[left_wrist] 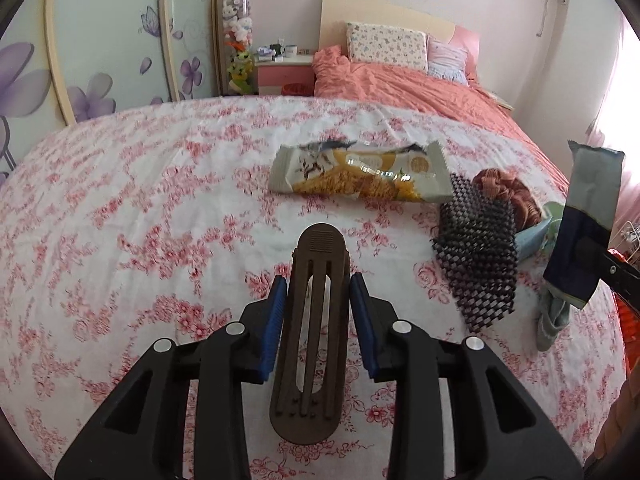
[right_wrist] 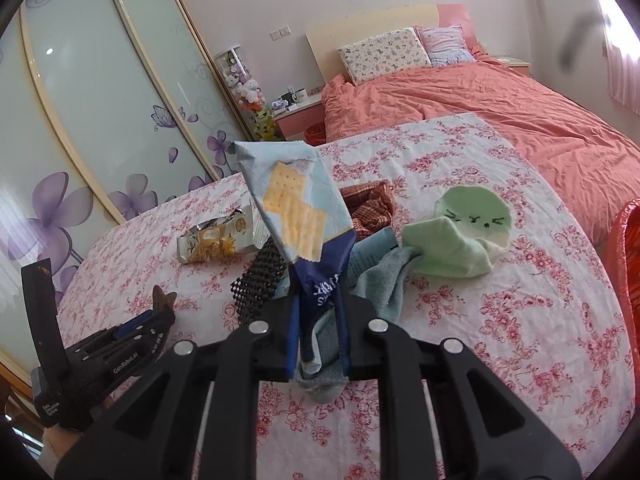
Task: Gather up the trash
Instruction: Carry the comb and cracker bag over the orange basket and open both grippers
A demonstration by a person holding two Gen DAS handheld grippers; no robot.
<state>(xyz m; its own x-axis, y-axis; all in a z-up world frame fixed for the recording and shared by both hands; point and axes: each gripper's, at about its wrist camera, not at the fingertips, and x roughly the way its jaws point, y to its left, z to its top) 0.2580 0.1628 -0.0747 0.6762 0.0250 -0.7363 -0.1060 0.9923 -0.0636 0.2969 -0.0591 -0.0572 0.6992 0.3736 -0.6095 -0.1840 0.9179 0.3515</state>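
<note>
While pinched upright in R gripper, cracker wrapper looks crumpled, blue.

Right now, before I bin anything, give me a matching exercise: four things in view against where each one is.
Things:
1. cracker wrapper
2. brown clip
3. yellow snack wrapper
4. green cloth

Places:
A. lying beside the black mesh
B. in the right tongs
C. against the blue-grey towel
D. in the left tongs

Pairs: 1-B, 2-D, 3-A, 4-C.
</note>
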